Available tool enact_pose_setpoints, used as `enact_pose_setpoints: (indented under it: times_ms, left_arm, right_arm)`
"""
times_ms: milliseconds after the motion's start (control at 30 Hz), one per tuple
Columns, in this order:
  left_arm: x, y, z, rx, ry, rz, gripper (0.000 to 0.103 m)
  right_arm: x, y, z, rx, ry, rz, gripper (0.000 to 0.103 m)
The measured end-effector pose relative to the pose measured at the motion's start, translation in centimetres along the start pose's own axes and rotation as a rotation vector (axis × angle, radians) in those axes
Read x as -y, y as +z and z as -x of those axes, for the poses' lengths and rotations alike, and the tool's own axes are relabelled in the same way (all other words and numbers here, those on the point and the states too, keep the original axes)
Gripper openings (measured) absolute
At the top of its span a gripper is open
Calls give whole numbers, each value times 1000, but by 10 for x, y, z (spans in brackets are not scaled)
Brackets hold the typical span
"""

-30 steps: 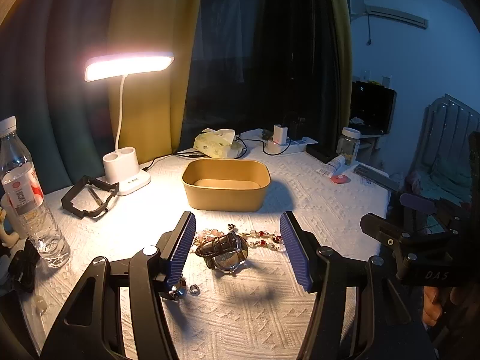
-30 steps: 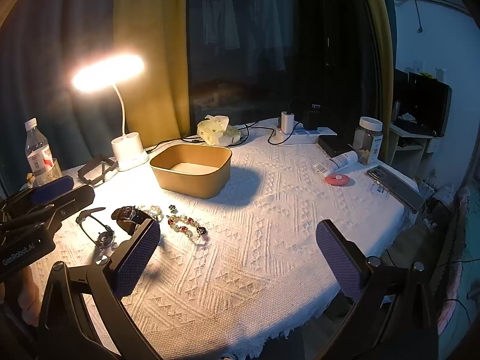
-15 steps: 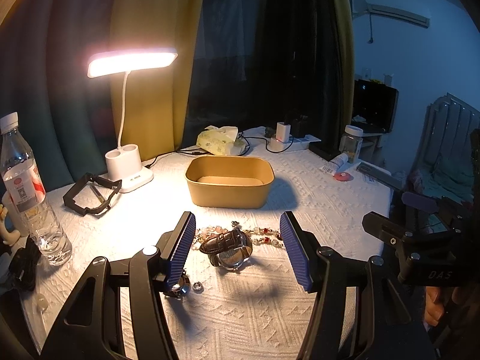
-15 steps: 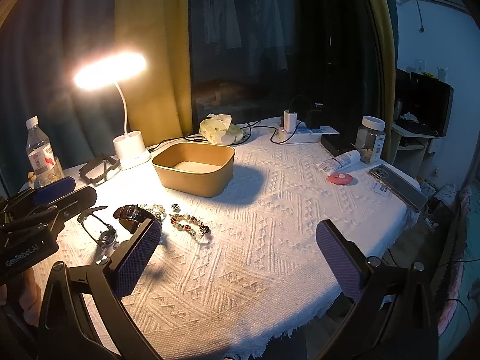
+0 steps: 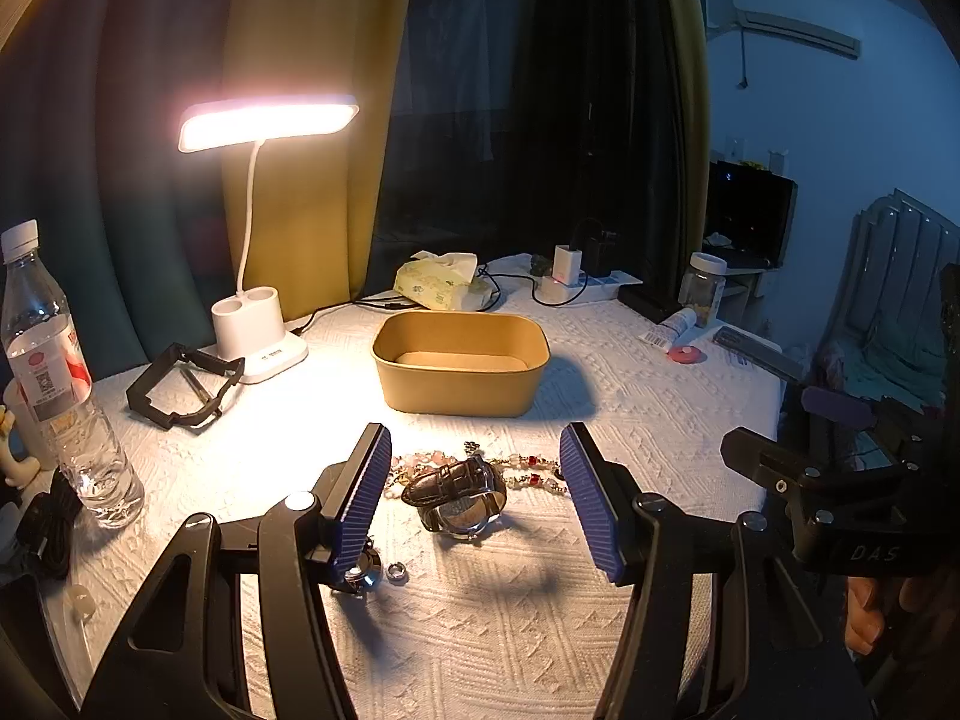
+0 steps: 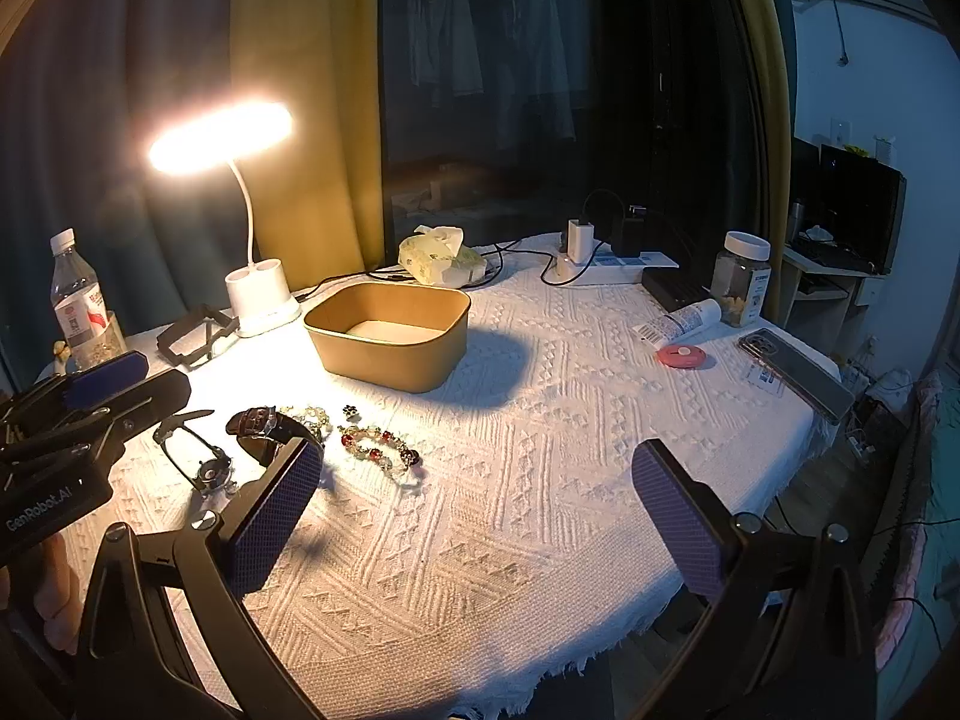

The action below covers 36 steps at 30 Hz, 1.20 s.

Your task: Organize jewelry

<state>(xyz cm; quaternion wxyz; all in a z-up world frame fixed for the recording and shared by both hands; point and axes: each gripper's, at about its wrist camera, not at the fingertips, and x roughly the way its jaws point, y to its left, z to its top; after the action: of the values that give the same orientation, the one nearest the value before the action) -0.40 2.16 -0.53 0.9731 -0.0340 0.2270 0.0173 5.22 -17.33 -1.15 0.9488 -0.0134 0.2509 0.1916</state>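
Between the spread fingers of the left gripper (image 5: 474, 501) lies the watch (image 5: 457, 495) on the bench (image 5: 630, 396), so close squarely on its strap, then lift to the box (image 5: 461, 363); the right gripper (image 6: 474, 516) hangs open

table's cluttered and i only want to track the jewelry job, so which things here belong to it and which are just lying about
Job: wristwatch, beaded bracelet, small ring, tan box, left gripper, right gripper.

Lying about: desk lamp, water bottle, tissue pack, power strip, jar, phone, pink disc.
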Motion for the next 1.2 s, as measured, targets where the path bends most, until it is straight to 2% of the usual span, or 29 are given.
enact_pose_setpoints:
  times_ms: [1200]
  left_arm:
    - [0,-1,0,0,1,1,62]
  right_arm:
    - [-4,-2,-1,-3,-9,6,102]
